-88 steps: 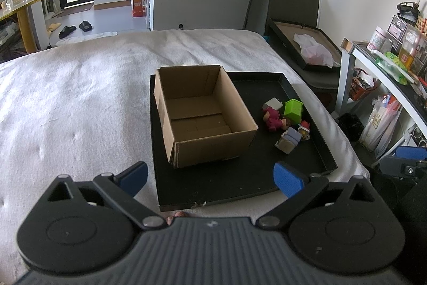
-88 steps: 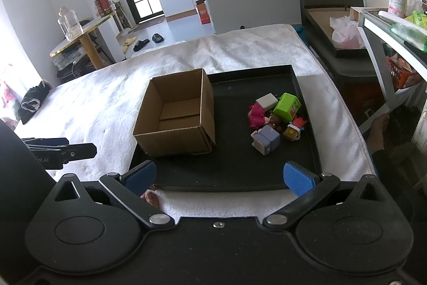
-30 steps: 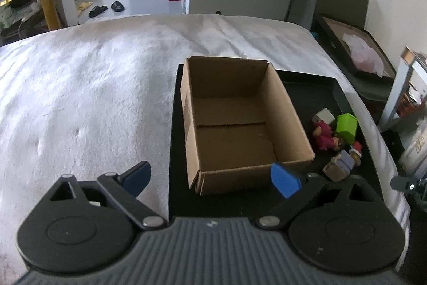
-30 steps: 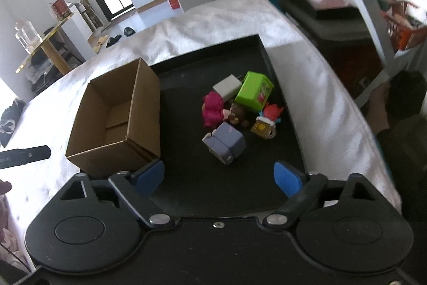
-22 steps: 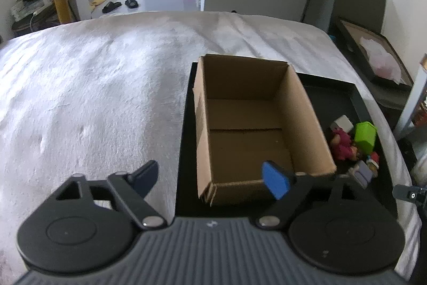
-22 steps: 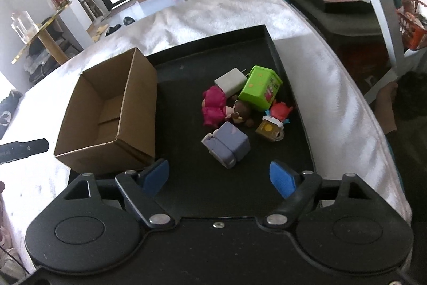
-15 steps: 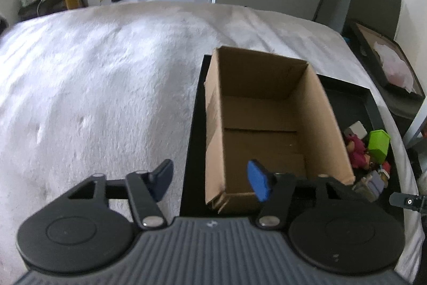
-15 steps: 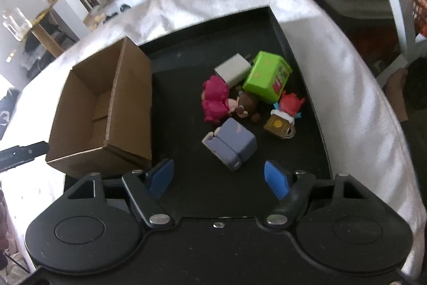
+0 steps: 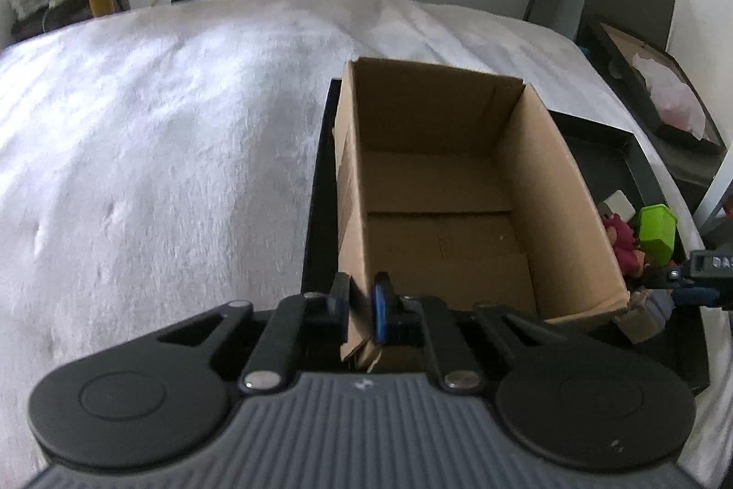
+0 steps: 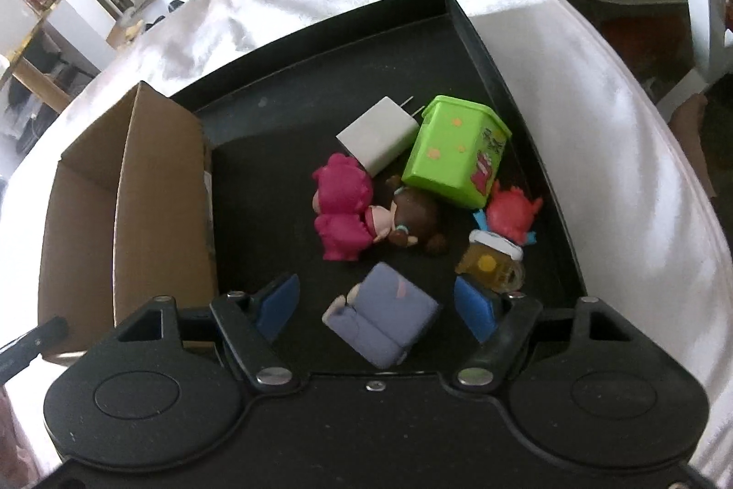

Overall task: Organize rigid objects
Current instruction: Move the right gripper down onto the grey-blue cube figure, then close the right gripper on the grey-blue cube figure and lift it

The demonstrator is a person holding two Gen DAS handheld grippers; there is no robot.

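On your tray (image 10: 462, 26) the box (image 9: 458, 186) sits at the left, toys clustered at the right. The charger (image 10: 378, 136) and tub (image 10: 458, 154) lie farthest back, two dolls (image 10: 366, 214) before them, and the sofa toy (image 10: 385, 321) nearest you.

We count one cardboard box (image 10: 123, 209) at left on one black tray (image 10: 481, 44), and six small objects at right: two figurines, one white charger (image 10: 378, 143), one green tub (image 10: 458, 154), one purple block (image 10: 385, 319), one mug toy (image 10: 492, 262).
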